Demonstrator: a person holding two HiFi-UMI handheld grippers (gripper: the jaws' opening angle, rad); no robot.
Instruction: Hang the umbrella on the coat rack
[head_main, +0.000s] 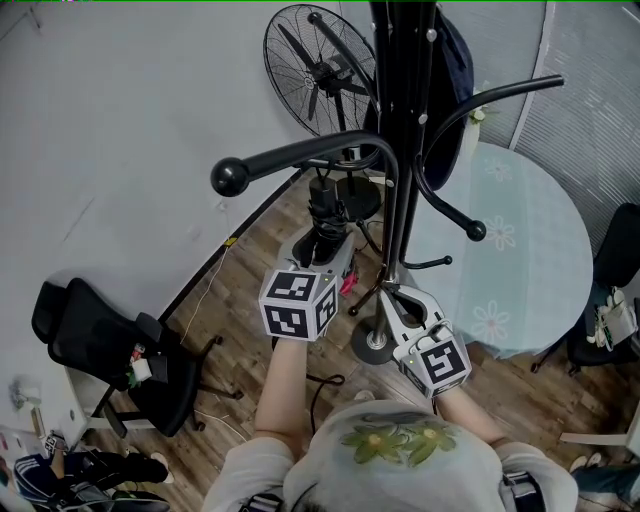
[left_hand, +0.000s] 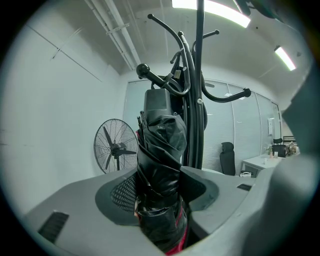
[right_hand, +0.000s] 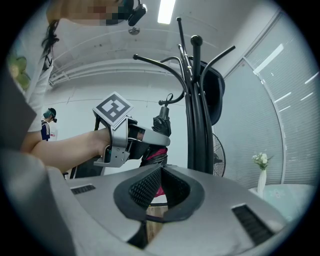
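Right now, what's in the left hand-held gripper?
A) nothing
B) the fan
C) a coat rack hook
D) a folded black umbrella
D: in its own view the left hand-held gripper has its jaws closed on the umbrella, which is folded and black and stands up between them.
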